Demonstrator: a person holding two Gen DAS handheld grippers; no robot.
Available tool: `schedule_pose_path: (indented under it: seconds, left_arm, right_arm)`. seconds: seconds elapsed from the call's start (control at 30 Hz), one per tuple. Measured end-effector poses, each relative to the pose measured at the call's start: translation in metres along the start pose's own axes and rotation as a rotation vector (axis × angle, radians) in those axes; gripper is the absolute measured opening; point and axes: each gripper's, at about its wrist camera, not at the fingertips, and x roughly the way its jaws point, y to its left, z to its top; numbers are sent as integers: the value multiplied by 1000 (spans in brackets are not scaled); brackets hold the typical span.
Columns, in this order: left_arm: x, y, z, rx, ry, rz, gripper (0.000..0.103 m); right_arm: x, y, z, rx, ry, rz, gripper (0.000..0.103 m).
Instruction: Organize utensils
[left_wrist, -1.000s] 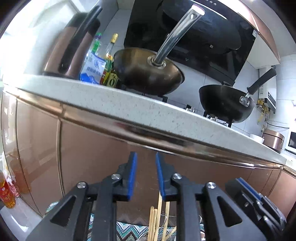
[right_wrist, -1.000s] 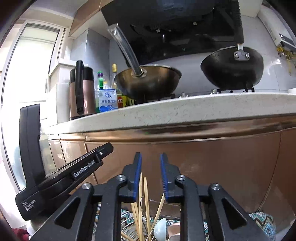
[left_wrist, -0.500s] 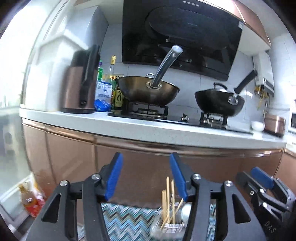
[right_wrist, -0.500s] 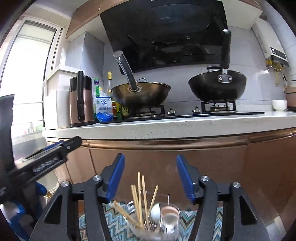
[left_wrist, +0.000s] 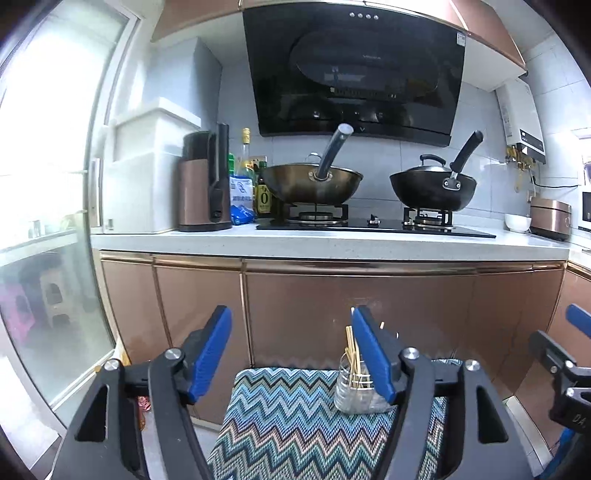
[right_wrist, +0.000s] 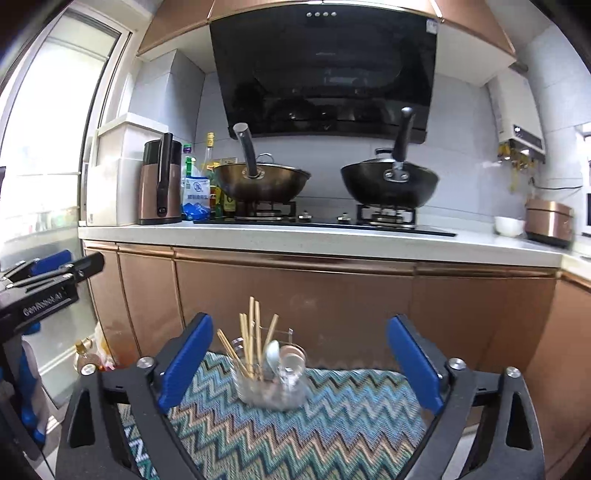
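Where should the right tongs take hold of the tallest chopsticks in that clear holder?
Probably grip the chopsticks on the bare upper shafts above the clear holder rim, coming down from above. They stand nearly upright and bunched on the holder's left, with a spoon close on their right, so a low side approach would meet the wall. The right tongs are already open.

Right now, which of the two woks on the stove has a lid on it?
The black wok on the right burner: a domed lid with a knob sits on it. The bronze wok on the left burner is the other one.
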Motion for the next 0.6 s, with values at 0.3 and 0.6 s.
schedule_pose_path:
  seconds: [0.3,0.6]
  left_arm:
    - [-47,11,-8,9,-53,76,76]
    - [-66,10,-15,13,-76,93,79]
  right_arm:
    - [-39,-13,-4,16,-25,-95,103]
    - [-57,-18,-8,9,-45,-171,103]
